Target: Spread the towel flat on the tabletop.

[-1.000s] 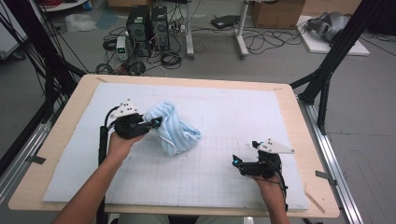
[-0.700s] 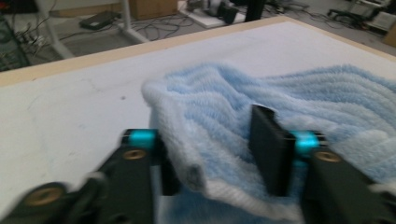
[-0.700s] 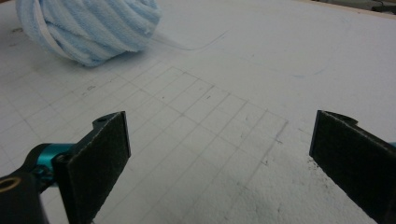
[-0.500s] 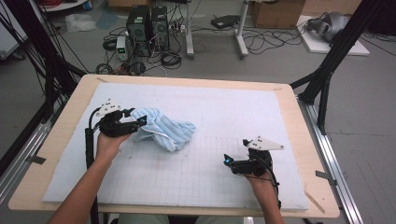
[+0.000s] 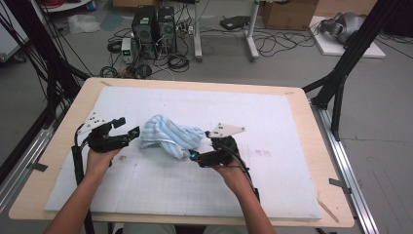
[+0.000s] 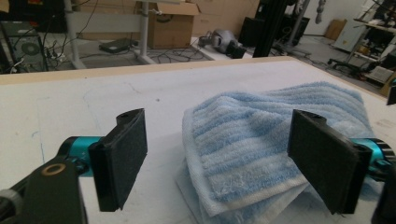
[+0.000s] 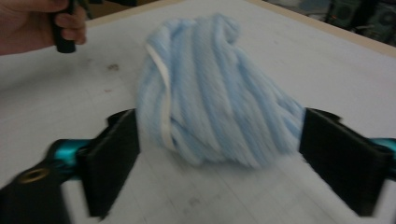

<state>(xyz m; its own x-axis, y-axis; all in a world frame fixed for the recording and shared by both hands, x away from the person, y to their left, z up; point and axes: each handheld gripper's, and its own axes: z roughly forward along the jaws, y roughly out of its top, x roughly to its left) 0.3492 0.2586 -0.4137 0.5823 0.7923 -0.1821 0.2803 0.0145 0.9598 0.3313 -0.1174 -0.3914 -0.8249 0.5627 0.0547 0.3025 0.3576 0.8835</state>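
We have a blue striped towel lying crumpled in a heap on the white mat that covers the counter, a little toward its left edge and about midway between front and back. We judge it light, soft and floppy: it will sag and unfold wherever it is lifted, so a hemmed edge or a corner is the place to pinch it, not the bulky middle. Our left tool sits just beside the towel's left end; its jaws have just been opening and stand wide, gripping nothing. Our right tool is at the towel's near right end; its jaws have just been closing around the bunched cloth, not yet pressing it
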